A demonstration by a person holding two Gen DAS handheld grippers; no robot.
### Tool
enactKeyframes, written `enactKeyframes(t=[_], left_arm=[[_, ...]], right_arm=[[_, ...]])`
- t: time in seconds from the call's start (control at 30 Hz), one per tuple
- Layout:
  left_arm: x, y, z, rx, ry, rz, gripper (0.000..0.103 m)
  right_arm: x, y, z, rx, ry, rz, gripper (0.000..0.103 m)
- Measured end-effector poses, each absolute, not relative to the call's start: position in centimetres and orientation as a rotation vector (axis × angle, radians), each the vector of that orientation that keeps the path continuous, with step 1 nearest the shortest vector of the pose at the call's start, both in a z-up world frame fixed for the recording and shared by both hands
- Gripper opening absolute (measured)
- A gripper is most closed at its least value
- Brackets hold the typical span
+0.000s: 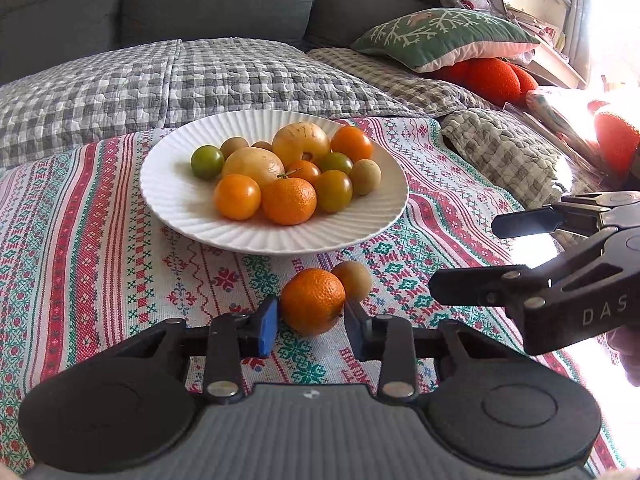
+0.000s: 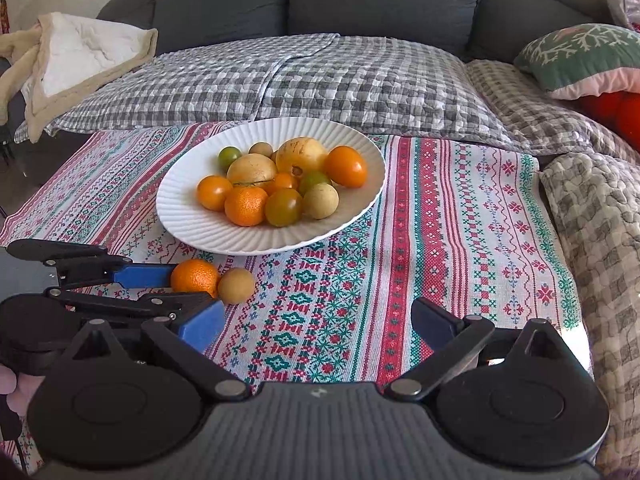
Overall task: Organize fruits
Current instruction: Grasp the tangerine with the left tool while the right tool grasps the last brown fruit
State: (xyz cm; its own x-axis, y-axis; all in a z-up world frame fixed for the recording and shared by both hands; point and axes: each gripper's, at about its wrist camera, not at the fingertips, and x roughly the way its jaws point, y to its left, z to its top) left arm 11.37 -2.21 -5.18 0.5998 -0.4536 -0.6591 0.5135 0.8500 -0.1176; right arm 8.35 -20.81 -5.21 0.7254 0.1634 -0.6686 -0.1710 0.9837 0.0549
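Now the left tongs (image 1: 310,314) grip an orange mandarin (image 1: 313,301) between their blue pads, on the patterned cloth (image 1: 80,240) just in front of the white plate (image 1: 180,204) of fruits. A small beige fruit (image 1: 352,280) touches the mandarin. Nearby, the right tongs (image 2: 320,320) stand wide and hold nothing.

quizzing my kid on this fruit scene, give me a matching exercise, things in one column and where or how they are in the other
1. mandarin
2. plate
3. right tongs
4. green pillow

a. open, empty
b. holds a pile of fruit
c. on the sofa
d. between the left tongs

Pairs: 1-d, 2-b, 3-a, 4-c
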Motion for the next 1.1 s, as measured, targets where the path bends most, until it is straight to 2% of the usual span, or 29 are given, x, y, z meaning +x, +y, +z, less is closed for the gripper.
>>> enactKeyframes(t=[0.37,0.83,0.97,1.1], left_arm=[[10.4,-0.9,-4.5,0.103,0.776,-0.513,0.012],[9.2,1.9,-3.5,0.139,0.839,-0.45,0.012],[9.1,2.4,-3.1,0.126,0.861,-0.433,0.012],[9.0,2.9,-2.9,0.11,0.872,-0.428,0.012]], right_arm=[[8.7,-19.7,-6.2,-0.03,0.766,0.226,0.084],[10.0,-17.4,-7.1,-0.004,0.798,0.276,0.072],[10.5,-16.2,-7.4,-0.017,0.808,0.294,0.066],[11.1,-15.3,-7.6,-0.018,0.81,0.292,0.064]])
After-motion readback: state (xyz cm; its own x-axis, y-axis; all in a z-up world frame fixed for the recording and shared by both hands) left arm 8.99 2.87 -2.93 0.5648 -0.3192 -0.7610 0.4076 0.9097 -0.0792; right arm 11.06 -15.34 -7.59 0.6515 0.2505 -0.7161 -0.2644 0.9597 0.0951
